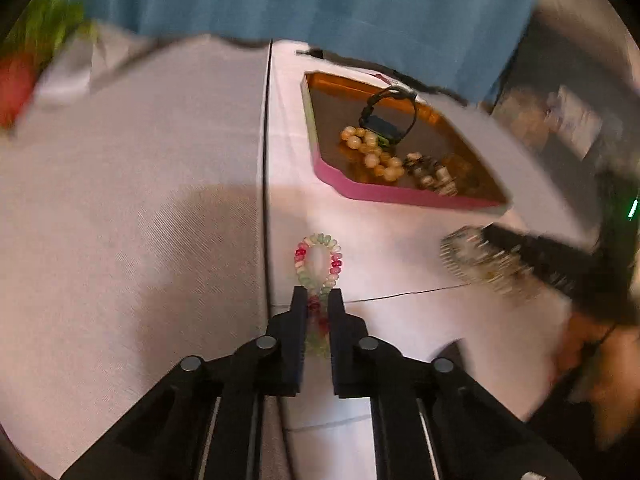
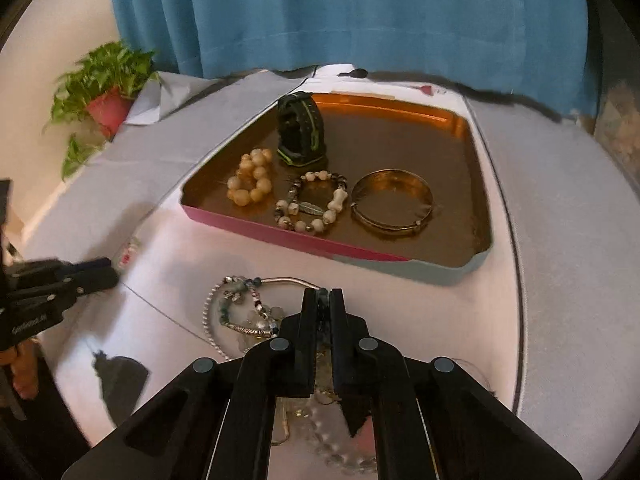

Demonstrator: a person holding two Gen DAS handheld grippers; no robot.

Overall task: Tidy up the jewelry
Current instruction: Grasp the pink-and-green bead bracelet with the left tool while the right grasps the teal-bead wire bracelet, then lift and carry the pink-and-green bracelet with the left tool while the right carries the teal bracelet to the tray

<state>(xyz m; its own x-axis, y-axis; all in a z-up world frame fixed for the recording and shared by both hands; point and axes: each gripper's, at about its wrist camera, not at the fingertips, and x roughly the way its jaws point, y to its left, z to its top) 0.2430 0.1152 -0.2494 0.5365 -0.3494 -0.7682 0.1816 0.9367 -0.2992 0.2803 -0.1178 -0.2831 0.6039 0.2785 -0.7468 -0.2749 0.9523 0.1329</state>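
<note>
Left wrist view: left hand-held gripper pinches a pink-green bead bracelet above the surface. Right hand-held gripper clamps a silver bangle; the tray sits beyond it.

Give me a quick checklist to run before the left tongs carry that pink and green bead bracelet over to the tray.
1. Left tongs shut on the pink and green bead bracelet: ok.
2. Bracelet loop intact beyond the fingertips: ok.
3. Bare floor left in the tray: ok, right of the gold bangle and behind it.
4. Right tongs clear of the route: cannot tell; they sit shut in the tangled jewelry pile in front of the tray.
5. Bracelet lifted off the tablecloth: cannot tell.
</note>
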